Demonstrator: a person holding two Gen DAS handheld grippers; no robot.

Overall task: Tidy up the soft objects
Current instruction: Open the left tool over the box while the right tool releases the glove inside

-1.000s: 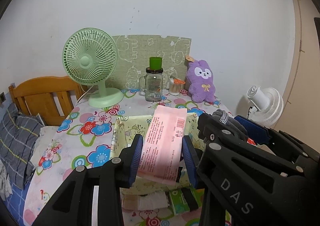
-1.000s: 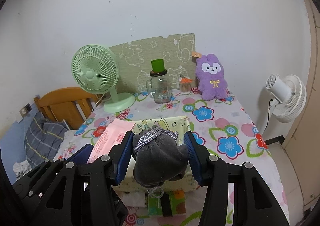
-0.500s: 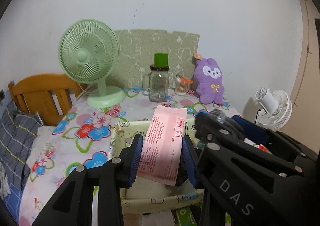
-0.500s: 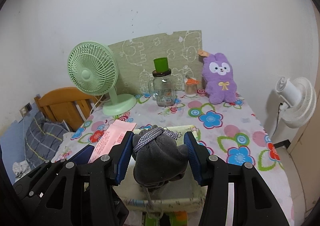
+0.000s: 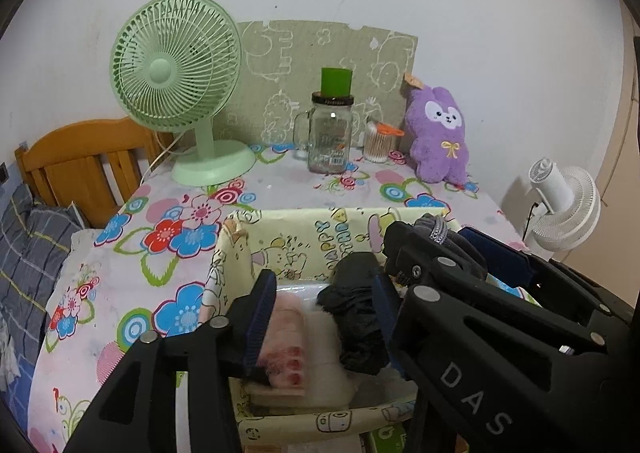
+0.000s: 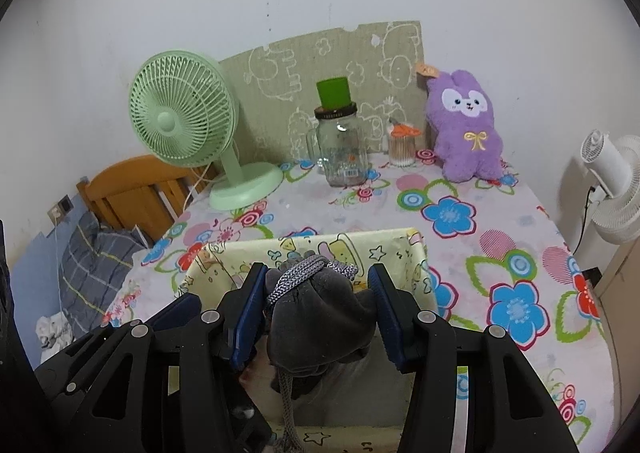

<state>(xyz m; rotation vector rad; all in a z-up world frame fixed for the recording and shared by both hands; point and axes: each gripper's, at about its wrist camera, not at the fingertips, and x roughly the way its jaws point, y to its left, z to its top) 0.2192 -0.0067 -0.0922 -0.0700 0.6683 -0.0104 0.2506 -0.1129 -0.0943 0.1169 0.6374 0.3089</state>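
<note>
Pink packet [image 5: 286,337] lies blurred in yellow fabric bin [image 5: 236,249] between opening left gripper [image 5: 324,317] jaws, pads off it; right gripper [image 6: 320,313] clamps grey knit hat [image 6: 316,329] above bin.

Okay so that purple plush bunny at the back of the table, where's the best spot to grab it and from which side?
Probably the purple plush bunny is best gripped across its soft body below the head, jaws closing on its two flanks. It sits upright against the wall, facing forward, so come from the front. The cotton swab jar stands close on one side, so keep that finger tight to the plush.
</note>
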